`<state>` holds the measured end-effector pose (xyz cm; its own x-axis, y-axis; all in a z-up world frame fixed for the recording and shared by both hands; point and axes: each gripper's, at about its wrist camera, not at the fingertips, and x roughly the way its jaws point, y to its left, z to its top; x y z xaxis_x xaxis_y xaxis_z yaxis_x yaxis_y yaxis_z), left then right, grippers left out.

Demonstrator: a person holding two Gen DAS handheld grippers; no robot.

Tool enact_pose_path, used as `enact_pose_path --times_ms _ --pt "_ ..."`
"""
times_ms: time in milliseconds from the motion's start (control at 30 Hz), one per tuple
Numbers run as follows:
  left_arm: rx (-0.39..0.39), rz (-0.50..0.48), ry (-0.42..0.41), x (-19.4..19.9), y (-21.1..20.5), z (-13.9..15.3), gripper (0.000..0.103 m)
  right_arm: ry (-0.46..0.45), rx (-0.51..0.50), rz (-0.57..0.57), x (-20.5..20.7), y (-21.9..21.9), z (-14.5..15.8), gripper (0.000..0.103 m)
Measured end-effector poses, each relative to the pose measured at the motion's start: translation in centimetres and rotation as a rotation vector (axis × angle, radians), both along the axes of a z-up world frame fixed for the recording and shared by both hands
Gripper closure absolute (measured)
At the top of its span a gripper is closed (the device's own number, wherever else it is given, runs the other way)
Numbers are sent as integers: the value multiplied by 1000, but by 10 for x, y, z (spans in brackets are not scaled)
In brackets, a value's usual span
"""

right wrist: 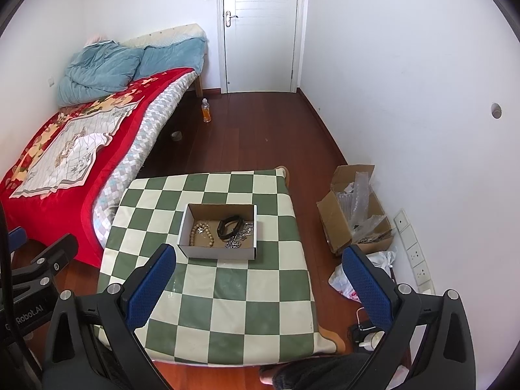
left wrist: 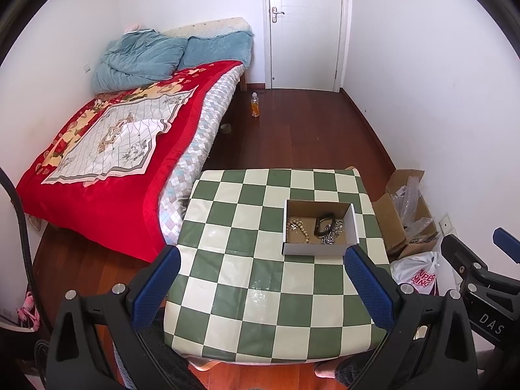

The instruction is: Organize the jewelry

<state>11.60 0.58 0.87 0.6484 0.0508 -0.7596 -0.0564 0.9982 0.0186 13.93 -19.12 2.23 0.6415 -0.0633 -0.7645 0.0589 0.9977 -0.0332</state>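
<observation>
My left tongs [left wrist: 261, 281] and right tongs [right wrist: 258, 274]: wide open, empty, above counter [right wrist: 227, 292]. Box [right wrist: 217, 251]: beads [right wrist: 203, 232], strap [right wrist: 230, 226], chains [right wrist: 239, 239]; light, limp, likely tangled. I'd pinch strands singly.

Both tools look alike: the left claw [left wrist: 261, 273] and right claw [right wrist: 260, 271] have black angular arms, silver screw heads and textured blue pads [left wrist: 369, 287]. White lettering marks their bodies.

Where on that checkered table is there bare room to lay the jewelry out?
The checkered table is bare from the white box to its near edge, and in strips left and right of the box. Inside the box it is crowded: wooden beads, a black band and silver chains fill its floor.
</observation>
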Motion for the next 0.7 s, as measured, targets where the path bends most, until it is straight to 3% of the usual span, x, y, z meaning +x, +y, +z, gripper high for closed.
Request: enact_pose_path --times_ms 700 --pt "5 11 -6 4 -4 6 0 -7 -1 -2 -1 -1 7 0"
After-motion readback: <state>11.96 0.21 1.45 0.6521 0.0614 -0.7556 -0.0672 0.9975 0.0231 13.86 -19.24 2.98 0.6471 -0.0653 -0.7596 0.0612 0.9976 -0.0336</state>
